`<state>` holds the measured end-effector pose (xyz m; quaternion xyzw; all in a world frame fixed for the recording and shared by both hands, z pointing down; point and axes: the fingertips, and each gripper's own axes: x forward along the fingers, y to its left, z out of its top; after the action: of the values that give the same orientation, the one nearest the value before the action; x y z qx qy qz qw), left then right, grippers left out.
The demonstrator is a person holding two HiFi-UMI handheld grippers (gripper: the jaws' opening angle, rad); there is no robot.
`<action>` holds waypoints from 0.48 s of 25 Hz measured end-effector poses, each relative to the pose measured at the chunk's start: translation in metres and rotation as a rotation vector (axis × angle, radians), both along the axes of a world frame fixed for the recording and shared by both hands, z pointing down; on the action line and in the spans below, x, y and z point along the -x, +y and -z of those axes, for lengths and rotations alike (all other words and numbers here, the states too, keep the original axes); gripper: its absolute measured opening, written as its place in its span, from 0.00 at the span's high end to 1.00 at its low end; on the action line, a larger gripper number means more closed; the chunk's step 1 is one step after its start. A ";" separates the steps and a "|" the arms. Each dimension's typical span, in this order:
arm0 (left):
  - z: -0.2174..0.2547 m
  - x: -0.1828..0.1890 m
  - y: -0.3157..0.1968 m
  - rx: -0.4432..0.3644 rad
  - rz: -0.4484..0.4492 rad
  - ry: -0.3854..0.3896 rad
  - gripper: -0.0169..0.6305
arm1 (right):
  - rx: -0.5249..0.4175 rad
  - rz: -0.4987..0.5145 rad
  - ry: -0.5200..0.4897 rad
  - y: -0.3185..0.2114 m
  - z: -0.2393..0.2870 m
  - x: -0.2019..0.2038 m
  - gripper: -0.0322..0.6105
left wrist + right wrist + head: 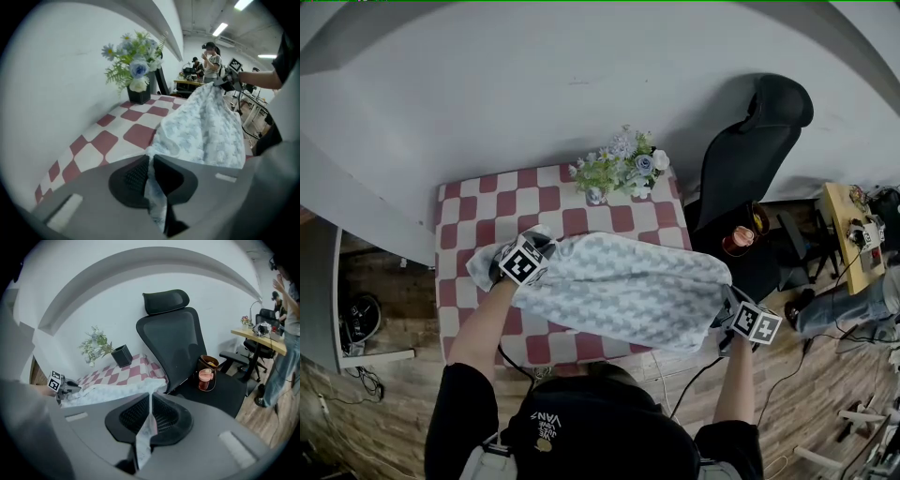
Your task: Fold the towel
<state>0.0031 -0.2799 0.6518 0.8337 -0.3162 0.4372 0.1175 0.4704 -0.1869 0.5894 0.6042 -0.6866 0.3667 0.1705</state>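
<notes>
Left tongs (150,161) and right tongs (150,401) each tight on the towel (628,286), checked table (469,202) half hidden beneath it.

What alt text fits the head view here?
From above, a person holds a pale towel stretched over a red-checked table, one end clamped in the left tool, the other in the right tool. Flowers stand at the table's far edge; a black chair sits to its right.
</notes>
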 end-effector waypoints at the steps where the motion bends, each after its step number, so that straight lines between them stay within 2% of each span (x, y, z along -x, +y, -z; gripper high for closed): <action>1: 0.006 0.003 -0.010 -0.030 0.030 0.015 0.94 | -0.008 0.000 0.001 0.000 0.003 0.000 0.92; 8: 0.057 0.033 -0.083 -0.256 0.281 0.102 0.95 | -0.046 -0.005 0.038 -0.005 0.017 -0.001 0.92; 12: 0.067 0.046 -0.103 -0.334 0.391 0.100 0.94 | -0.041 -0.014 0.047 -0.002 0.016 -0.003 0.92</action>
<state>-0.0430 -0.3832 0.5849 0.7853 -0.5327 0.3062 0.0758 0.4736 -0.1893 0.5731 0.6208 -0.6855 0.3395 0.1717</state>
